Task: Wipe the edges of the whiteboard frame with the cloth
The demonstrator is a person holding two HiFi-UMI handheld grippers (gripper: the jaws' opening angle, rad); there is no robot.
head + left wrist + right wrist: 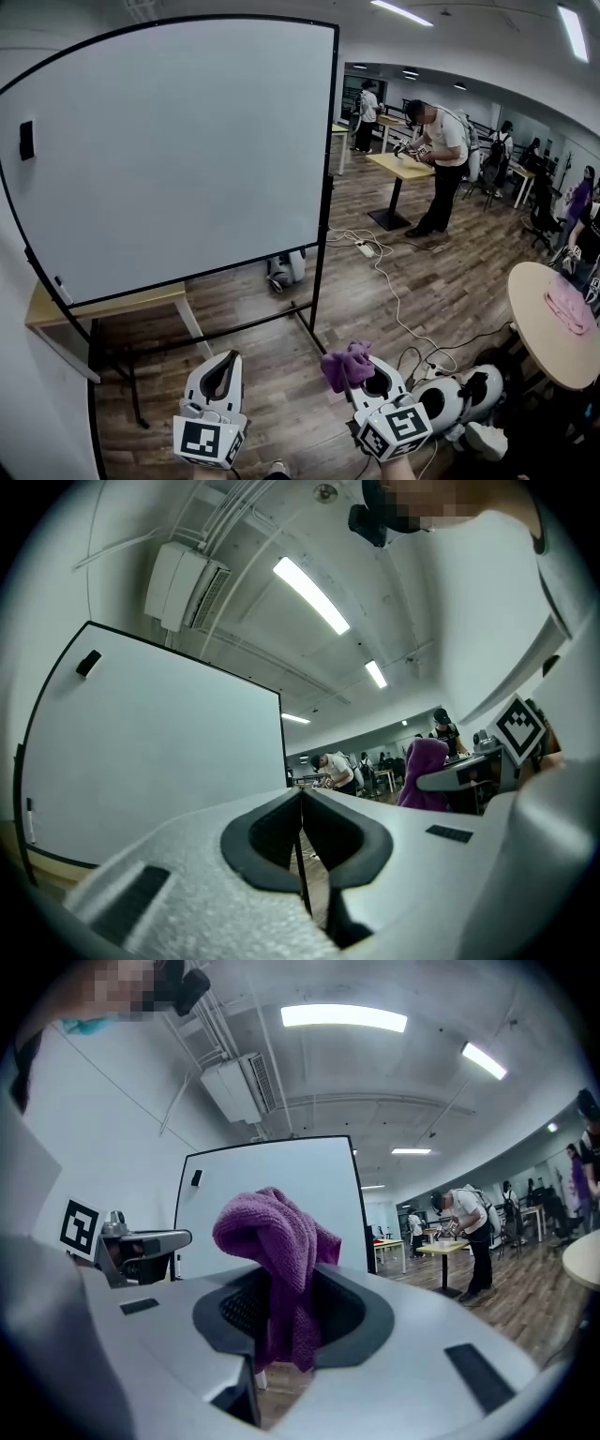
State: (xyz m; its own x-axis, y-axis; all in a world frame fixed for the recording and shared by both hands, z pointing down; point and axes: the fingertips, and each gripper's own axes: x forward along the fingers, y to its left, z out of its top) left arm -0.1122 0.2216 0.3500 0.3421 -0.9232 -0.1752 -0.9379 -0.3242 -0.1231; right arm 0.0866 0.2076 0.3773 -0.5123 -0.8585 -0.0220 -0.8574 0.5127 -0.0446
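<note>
Right gripper [367, 375]: jaws clamped on the purple cloth [345, 364], which bunches above the jaw tips and hangs down between them. Left gripper [223, 367]: jaws pressed together, nothing between them. Both are held low over the wood floor [441, 281], side by side, in front of the whiteboard [178, 150] and apart from it. The board stands upright on its stand, surface blank, with a black frame [329, 141] round the edge and a small black block [26, 140] at upper left. The cloth is clear of the frame. Background right: a person [441, 164] bends over a small tabletop [398, 167].
</note>
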